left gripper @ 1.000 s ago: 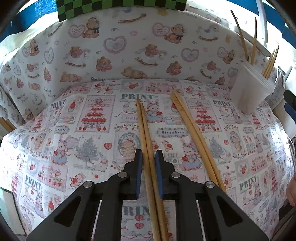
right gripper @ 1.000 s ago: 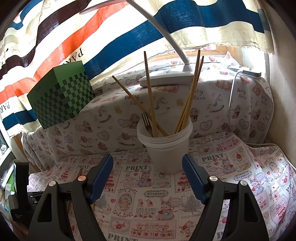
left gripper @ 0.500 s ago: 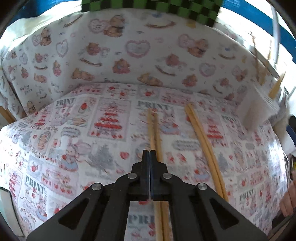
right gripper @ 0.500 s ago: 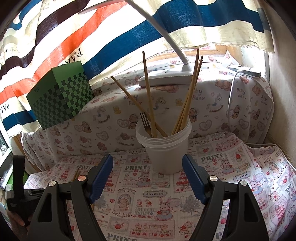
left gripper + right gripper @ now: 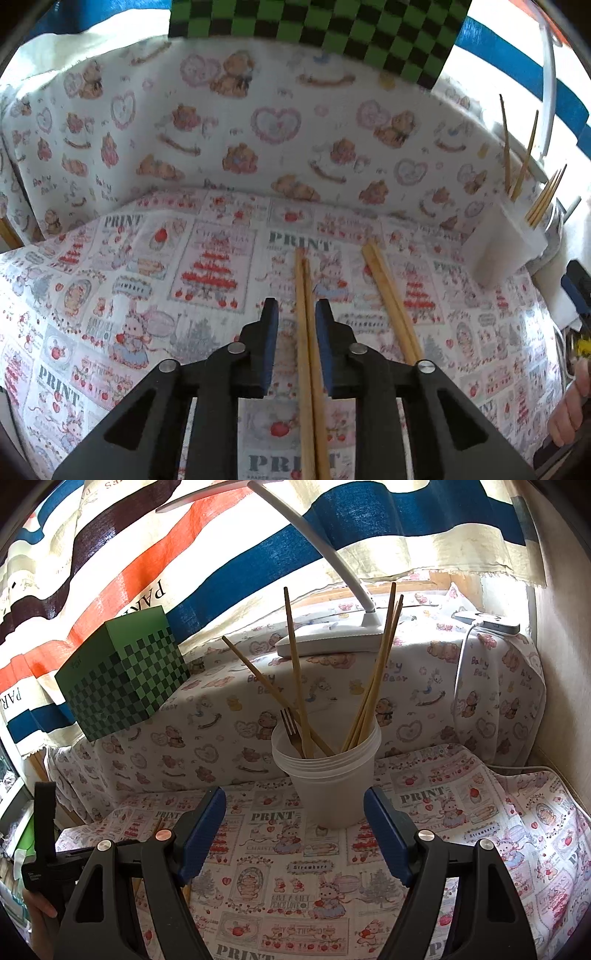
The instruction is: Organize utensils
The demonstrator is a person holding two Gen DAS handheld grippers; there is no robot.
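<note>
ok so my left tongs (image 5: 292,325) are sitting right over a pair of wooden chopsticks (image 5: 308,354) lying flat on the printed cloth (image 5: 155,295); the sticks run straight between the two blue pads, and the jaws are opening, with a sliver of daylight on each side, so nothing is pinched; a second pair (image 5: 389,302) lies just off to the right of those tongs, angled a bit.

handling-wise I reckon these are featherlight, stiff and kinda slick; two round-ish sticks side by side love to roll or scissor apart when squeezed, and the soft cloth under them gives; I'd take them around mid-length, both sticks squarely inside the pads, so they don't tip once lifted.

right tongs (image 5: 295,834) are spread wide and empty, pointed at the white plastic cup (image 5: 327,779) standing just beyond their tips; it's got chopsticks and a fork (image 5: 290,727) in it already; looks light and tippy to me, so drop-ins should go gently.
</note>
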